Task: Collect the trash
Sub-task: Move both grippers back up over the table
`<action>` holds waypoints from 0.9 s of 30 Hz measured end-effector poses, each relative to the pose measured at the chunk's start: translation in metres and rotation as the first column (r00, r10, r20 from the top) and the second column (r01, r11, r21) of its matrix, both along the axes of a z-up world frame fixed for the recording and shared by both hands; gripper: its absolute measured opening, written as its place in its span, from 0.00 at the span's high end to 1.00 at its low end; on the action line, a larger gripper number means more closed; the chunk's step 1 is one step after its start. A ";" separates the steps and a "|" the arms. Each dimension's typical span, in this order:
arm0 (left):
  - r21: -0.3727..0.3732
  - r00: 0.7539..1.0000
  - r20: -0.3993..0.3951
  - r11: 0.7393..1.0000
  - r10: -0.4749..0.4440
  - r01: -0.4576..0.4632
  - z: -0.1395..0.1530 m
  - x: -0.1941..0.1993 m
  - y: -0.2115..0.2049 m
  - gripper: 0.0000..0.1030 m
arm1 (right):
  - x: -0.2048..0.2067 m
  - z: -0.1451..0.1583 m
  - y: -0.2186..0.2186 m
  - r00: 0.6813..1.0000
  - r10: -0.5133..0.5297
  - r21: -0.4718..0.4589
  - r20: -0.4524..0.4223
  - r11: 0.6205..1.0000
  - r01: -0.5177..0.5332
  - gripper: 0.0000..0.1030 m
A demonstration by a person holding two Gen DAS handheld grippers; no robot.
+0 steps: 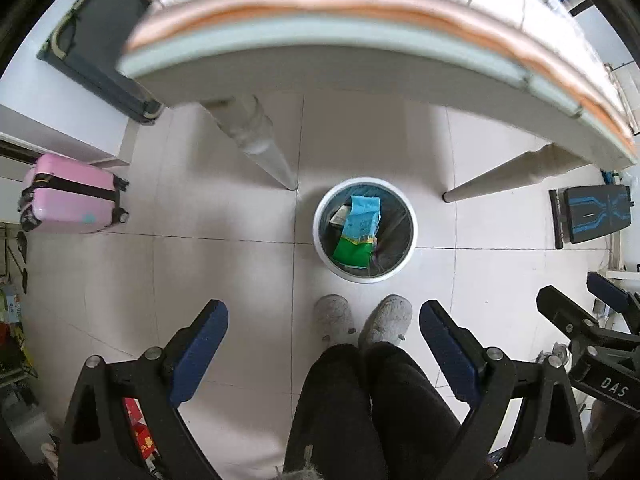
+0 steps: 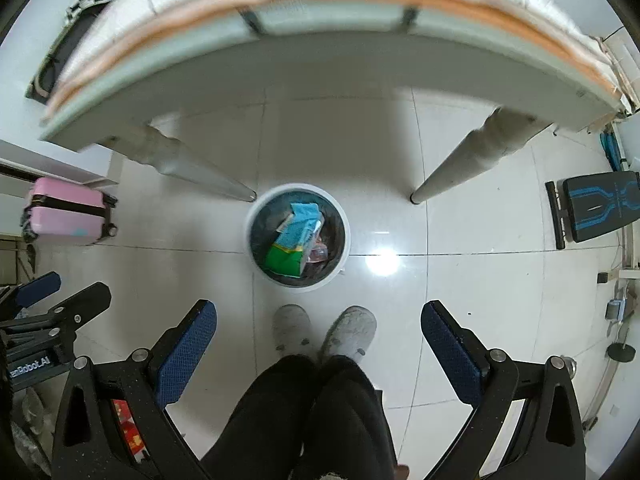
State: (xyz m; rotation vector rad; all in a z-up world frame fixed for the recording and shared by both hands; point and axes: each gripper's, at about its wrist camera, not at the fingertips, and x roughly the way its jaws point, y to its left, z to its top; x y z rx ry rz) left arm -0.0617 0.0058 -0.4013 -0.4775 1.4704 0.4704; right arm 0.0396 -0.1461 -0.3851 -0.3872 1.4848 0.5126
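Observation:
A round white trash bin (image 1: 408,248) stands on the tiled floor between two table legs, also in the right wrist view (image 2: 347,236). Inside it lie a blue and green package (image 1: 358,232) (image 2: 294,240) and other wrappers. My left gripper (image 1: 324,320) is open and empty, held high above the floor, short of the bin. My right gripper (image 2: 319,318) is open and empty at a similar height. The right gripper shows at the right edge of the left wrist view (image 1: 580,320), and the left gripper shows at the left of the right wrist view (image 2: 60,296).
A white table (image 1: 320,60) (image 2: 320,56) with an orange-edged cover overhangs the bin. The person's legs and grey slippers (image 1: 360,320) (image 2: 324,332) are just in front of the bin. A pink suitcase (image 1: 68,200) lies at the left, a black and blue bench (image 1: 592,216) at the right.

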 end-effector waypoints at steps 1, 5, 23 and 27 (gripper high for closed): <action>-0.003 1.000 0.010 1.000 0.000 0.000 0.013 -0.002 0.001 0.05 | -0.001 0.011 0.000 1.000 0.001 0.001 0.002 1.000 -0.001 0.00; 0.002 0.999 0.040 1.000 0.012 -0.012 0.053 -0.006 0.007 0.05 | -0.005 0.066 0.004 1.000 -0.001 0.018 0.010 1.000 0.001 0.00; 0.231 0.985 0.166 0.969 0.043 -0.081 0.139 0.142 0.065 0.00 | 0.201 0.162 0.038 0.982 -0.184 0.115 0.045 0.977 0.178 0.00; 0.250 0.987 0.131 0.961 0.088 -0.119 0.125 0.204 0.082 0.00 | 0.298 0.138 0.049 0.982 -0.169 0.053 0.085 0.985 0.165 0.00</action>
